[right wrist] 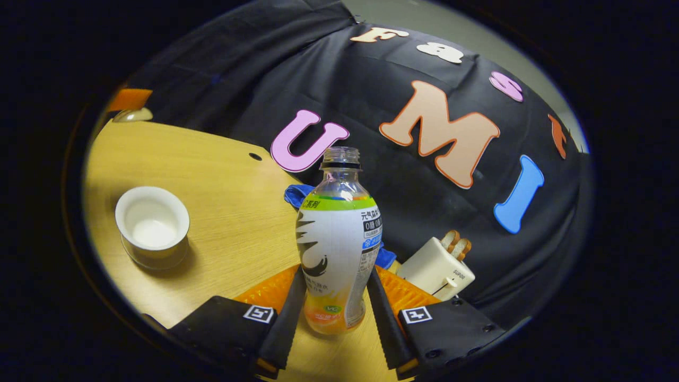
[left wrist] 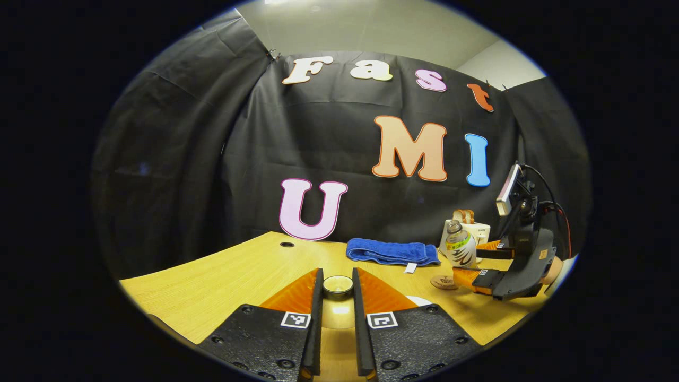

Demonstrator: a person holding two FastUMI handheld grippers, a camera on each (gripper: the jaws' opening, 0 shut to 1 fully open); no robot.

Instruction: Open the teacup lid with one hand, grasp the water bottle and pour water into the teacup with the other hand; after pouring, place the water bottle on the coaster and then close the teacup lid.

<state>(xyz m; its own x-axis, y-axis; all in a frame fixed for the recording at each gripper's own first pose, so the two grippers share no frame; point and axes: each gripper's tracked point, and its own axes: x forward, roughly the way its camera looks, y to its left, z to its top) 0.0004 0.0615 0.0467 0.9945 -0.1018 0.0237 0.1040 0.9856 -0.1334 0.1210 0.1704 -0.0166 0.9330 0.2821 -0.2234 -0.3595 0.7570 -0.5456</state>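
In the left gripper view my left gripper (left wrist: 338, 276) is shut on the round knob of the beige teacup lid (left wrist: 338, 313), held up off the table. The white teacup (right wrist: 153, 225) stands uncovered on the wooden table at the left of the right gripper view. My right gripper (right wrist: 335, 276) is shut on the water bottle (right wrist: 337, 249), one finger on each side of its lower body; the bottle has no cap. From the left gripper view the bottle (left wrist: 460, 249) and the right gripper (left wrist: 467, 261) sit at the far right, just behind a small round brown coaster (left wrist: 443, 282).
A folded blue towel (left wrist: 392, 252) lies at the back of the table (left wrist: 212, 276). A white toaster (right wrist: 437, 268) with bread slices stands behind the bottle. A small hole (left wrist: 287, 244) marks the tabletop near the black cloth wall.
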